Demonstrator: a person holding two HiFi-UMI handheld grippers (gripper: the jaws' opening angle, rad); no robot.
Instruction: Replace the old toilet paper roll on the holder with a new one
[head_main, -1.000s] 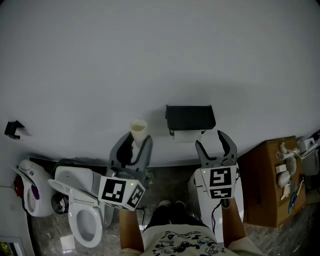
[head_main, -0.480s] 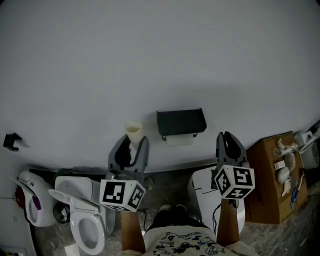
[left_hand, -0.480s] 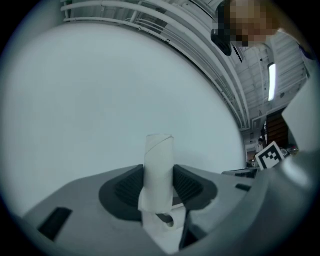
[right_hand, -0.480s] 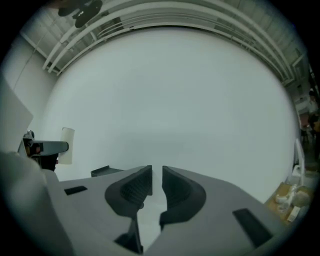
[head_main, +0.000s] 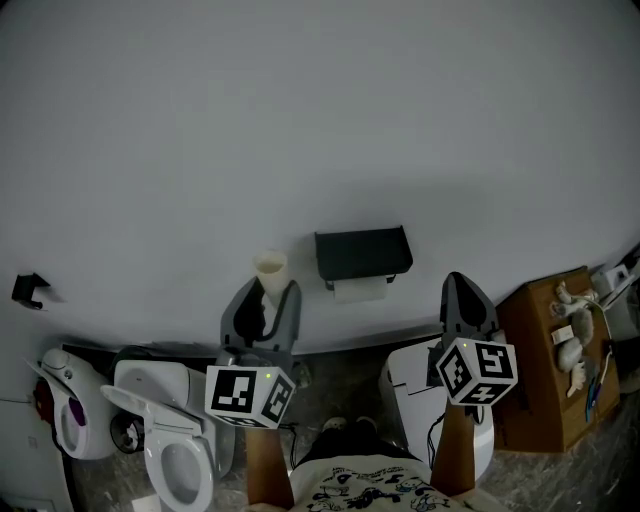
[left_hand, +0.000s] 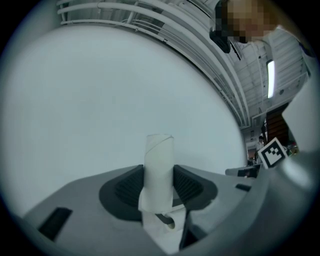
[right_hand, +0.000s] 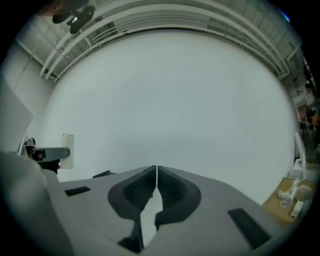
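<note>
Your left gripper (head_main: 266, 300) clamps a thin, nearly spent roll (left_hand: 159, 167) upright, just left of the wall holder (head_main: 362, 250), under which white paper (head_main: 358, 290) hangs. Your right gripper (head_main: 462, 290) has just closed on nothing. The swap seems almost finished; next, put the spent roll aside.

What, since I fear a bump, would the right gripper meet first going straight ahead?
Likely the bare white wall: the right gripper, just shut, points there, beside the black holder; depth unclear.

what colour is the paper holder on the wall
Black holder, clearest in the head view.
</note>
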